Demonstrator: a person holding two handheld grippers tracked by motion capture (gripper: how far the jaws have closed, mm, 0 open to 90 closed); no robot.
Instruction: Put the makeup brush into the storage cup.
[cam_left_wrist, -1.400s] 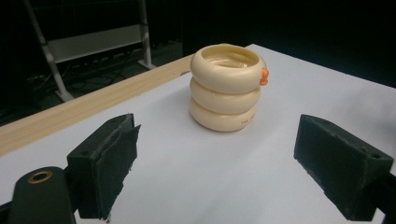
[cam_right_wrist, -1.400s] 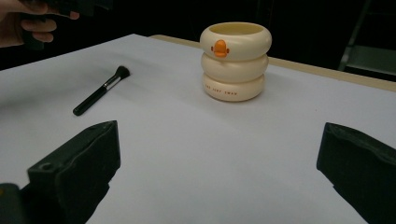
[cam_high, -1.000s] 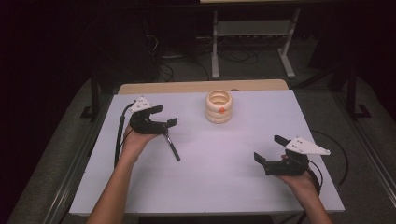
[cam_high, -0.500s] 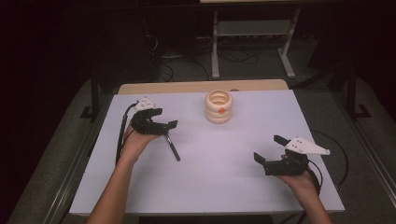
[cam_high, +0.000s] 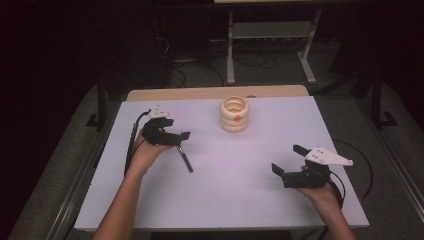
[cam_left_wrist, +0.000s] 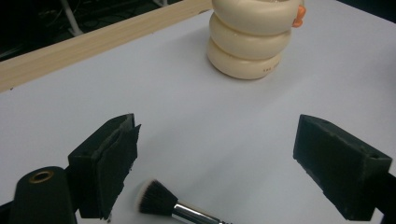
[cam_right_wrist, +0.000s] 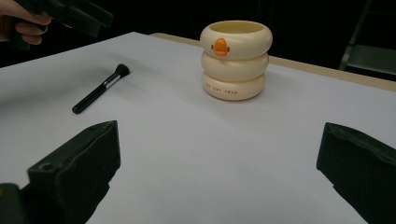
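A black makeup brush (cam_high: 185, 159) with a silver ferrule lies on the white table (cam_high: 240, 190), left of centre. My left gripper (cam_high: 176, 131) hovers open just above its bristle end. In the left gripper view the bristles (cam_left_wrist: 156, 198) sit low between the wide-apart jaws of that gripper (cam_left_wrist: 215, 154), nearer the left one, untouched. A cream ribbed cup (cam_high: 234, 114) with an orange mark stands at the back centre. My right gripper (cam_high: 288, 159) is open and holds nothing near the front right. Its view shows the cup (cam_right_wrist: 236, 60) and the brush (cam_right_wrist: 100, 91) ahead of its jaws (cam_right_wrist: 219, 140).
A wooden strip (cam_high: 215, 93) runs along the table's far edge. Behind it stands a metal frame (cam_high: 270, 35) on a dark floor. Cables trail from both grippers, and broad bare table lies between my two hands.
The left gripper has shifted very slightly over the brush's bristle end. The brush, the cup and the right gripper have stayed put.
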